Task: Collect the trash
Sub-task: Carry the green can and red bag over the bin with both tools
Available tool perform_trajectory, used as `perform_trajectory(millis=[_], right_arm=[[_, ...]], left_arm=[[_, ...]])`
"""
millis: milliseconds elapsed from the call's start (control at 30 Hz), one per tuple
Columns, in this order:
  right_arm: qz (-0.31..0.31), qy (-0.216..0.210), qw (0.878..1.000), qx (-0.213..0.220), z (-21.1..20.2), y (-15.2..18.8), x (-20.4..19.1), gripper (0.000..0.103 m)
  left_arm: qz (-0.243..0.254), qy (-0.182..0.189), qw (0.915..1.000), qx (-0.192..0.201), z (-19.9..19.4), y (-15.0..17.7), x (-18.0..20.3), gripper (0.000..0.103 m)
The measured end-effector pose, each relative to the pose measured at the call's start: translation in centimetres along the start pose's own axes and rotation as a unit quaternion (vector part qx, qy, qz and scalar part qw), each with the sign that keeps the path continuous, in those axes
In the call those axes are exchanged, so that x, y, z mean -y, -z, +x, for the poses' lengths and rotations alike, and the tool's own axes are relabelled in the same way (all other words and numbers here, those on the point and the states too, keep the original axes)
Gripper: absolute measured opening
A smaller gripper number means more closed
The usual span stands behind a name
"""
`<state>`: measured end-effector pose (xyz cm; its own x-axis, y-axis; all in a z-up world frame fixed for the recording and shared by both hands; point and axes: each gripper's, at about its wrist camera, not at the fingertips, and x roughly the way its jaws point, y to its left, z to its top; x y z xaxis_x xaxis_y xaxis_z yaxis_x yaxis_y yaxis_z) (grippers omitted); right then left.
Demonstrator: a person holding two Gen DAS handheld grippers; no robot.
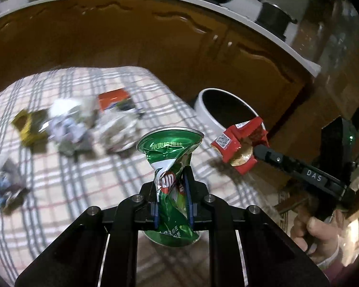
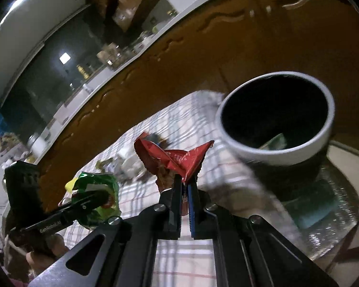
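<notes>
My left gripper (image 1: 172,181) is shut on a crushed green 7UP can (image 1: 172,157), held upright above the checked tablecloth (image 1: 83,191). In the right wrist view the can (image 2: 95,186) shows at lower left in the left gripper (image 2: 100,195). My right gripper (image 2: 185,181) is shut on a red snack wrapper (image 2: 174,157), held above the cloth short of the bin. In the left wrist view that wrapper (image 1: 239,148) hangs near the rim of the white round trash bin (image 1: 210,112). The bin (image 2: 323,129) is open, with some trash inside.
Several crumpled wrappers (image 1: 69,124) and an orange pack (image 1: 112,98) lie on the cloth behind the can. More scraps (image 1: 4,186) lie at the left. A brown wooden cabinet (image 1: 131,43) with a white countertop runs behind the table and bin.
</notes>
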<state>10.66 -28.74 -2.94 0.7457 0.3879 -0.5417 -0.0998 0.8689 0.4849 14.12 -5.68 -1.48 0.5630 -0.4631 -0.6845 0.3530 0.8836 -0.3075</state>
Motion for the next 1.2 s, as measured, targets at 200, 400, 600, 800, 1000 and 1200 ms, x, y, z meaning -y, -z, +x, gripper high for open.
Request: perform_trajectory(millis=[200,400,600,800,1000,1200], right_arm=[[0.012,0.032,0.999,0.028,-1.9,-1.6,3.1,0.004],[0.018,0.055,0.997,0.044,-2.6,-2.9,5.2,0.004],[0.016,0.073,0.996,0.052,-2.3,-4.1,6.5,0.004],[-0.001,0.096,0.994,0.050,-1.7,-5.4,7.3,0.004],[-0.017,0.116,0.992,0.044,-1.0,-6.6,7.6,0.004],[-0.020,0.125,0.992,0.028,-0.1,-7.2,8.4,0.004]], left_arm=[[0.028,0.019,0.9994,-0.001,2.2,-2.2,3.5,0.014],[0.043,0.023,0.9988,-0.004,4.4,-4.3,6.0,0.014],[0.053,0.025,0.9983,-0.010,6.4,-5.8,7.5,0.014],[0.066,0.026,0.9974,-0.015,8.6,-7.3,9.0,0.014],[0.079,0.034,0.9959,-0.030,11.2,-8.8,10.5,0.014],[0.090,0.037,0.9944,-0.042,13.3,-9.4,11.6,0.014]])
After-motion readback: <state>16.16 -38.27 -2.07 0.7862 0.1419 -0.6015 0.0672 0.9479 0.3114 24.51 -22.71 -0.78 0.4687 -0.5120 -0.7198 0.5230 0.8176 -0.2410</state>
